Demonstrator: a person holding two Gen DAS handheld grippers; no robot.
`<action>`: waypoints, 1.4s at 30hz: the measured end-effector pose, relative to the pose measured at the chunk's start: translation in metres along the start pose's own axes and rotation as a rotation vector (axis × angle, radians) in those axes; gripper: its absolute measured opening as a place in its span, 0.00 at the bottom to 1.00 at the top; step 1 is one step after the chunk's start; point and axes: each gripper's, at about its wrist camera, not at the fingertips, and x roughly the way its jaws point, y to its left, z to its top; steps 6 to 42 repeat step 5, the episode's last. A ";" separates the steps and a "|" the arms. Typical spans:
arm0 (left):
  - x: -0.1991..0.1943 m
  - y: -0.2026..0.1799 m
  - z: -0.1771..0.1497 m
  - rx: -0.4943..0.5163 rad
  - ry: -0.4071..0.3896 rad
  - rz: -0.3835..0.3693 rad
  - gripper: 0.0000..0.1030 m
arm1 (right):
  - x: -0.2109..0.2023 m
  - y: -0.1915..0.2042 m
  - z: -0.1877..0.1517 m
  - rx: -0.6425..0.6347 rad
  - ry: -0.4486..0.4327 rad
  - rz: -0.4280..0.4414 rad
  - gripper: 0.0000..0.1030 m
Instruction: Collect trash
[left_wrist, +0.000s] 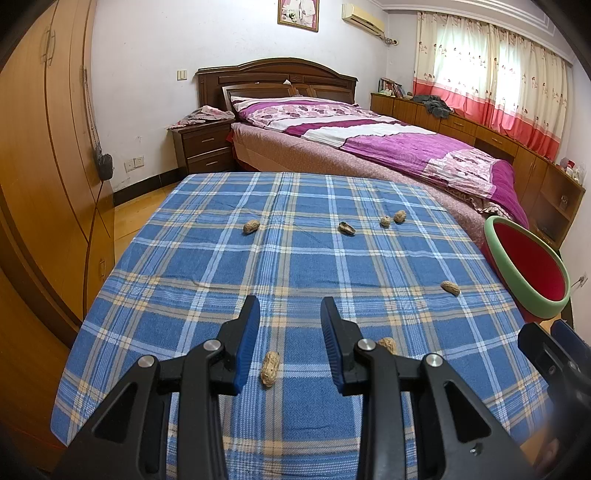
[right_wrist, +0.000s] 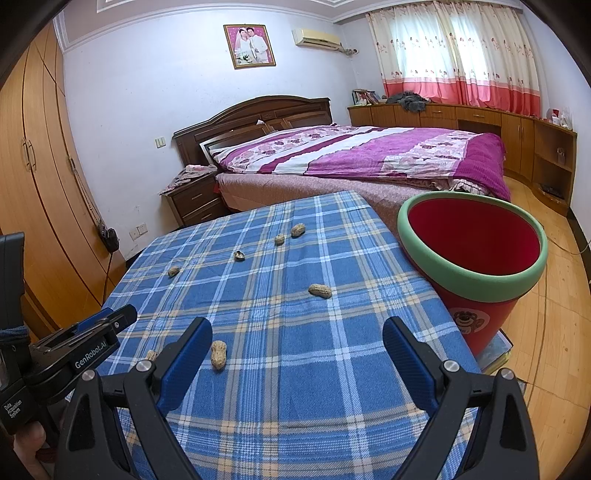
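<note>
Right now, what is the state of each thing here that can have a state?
Left tool: open, holds nothing, a peanut lies below its gap.
Right tool: wide open, holds nothing.
Bin: upright beside the table, no lid, nothing seen inside.
Peanuts: scattered on the cloth, not collected.
Shell: cracked open.
Curtains: drawn.

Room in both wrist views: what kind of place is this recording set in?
A home bedroom. A made bed with a wooden headboard, a bedside cabinet and a tall wardrobe show it; the work surface is a table under a blue checked cloth.
</note>
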 end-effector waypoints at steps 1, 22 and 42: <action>0.000 0.000 0.000 0.000 -0.001 0.001 0.33 | 0.000 0.000 0.000 0.002 0.000 -0.001 0.93; 0.000 0.000 0.000 0.001 0.002 0.000 0.33 | 0.001 0.001 -0.001 0.004 0.002 -0.001 0.93; 0.000 0.000 0.000 0.001 0.002 0.000 0.33 | 0.001 0.001 -0.001 0.004 0.002 -0.001 0.93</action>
